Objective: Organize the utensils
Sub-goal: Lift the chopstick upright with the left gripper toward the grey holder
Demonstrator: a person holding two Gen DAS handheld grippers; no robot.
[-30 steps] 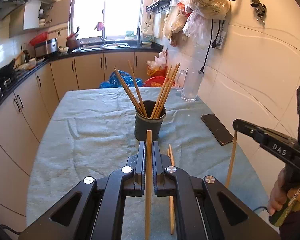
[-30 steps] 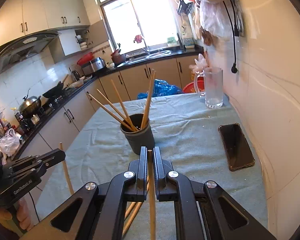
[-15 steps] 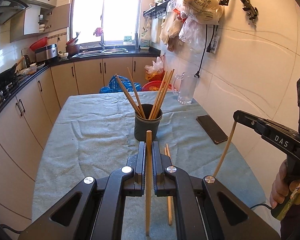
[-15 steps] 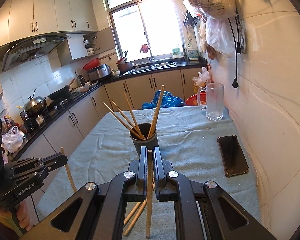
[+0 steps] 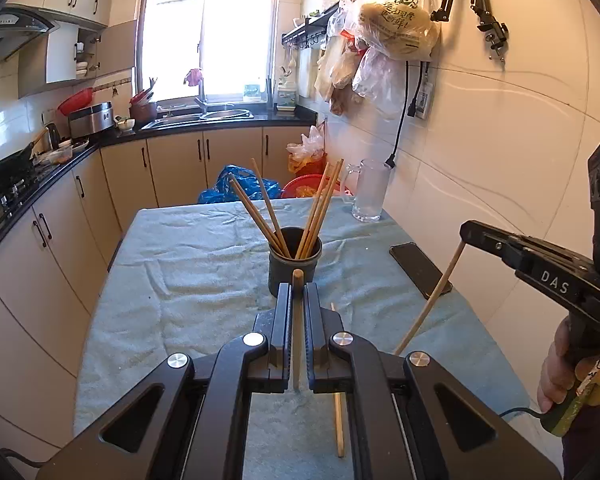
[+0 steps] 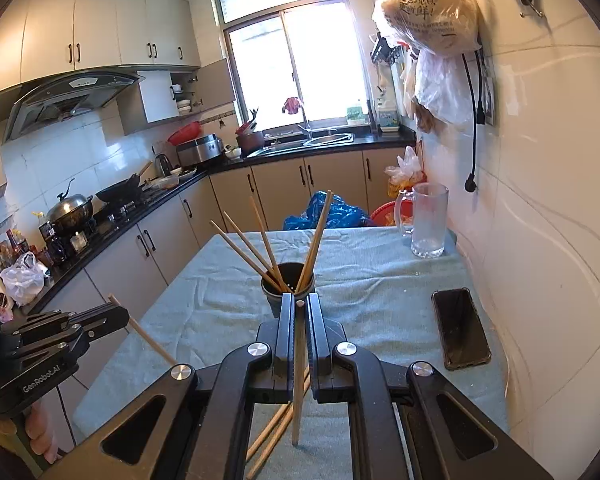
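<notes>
Your left gripper (image 5: 297, 300) and right gripper (image 6: 299, 312) each clamp one chopstick (image 5: 297, 344), lifted. Loose chopsticks (image 6: 274, 432) remain on the cloth (image 5: 180, 272) below. Beyond, the cup (image 5: 294, 268) already holds several. Judged roughly half done.

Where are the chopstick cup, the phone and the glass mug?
Cup (image 5: 295, 276): left wrist view, on its dark front wall.
Phone (image 6: 461, 328): right wrist view, middle of its black screen.
Mug (image 6: 429, 220): right wrist view, middle of its clear body.
</notes>
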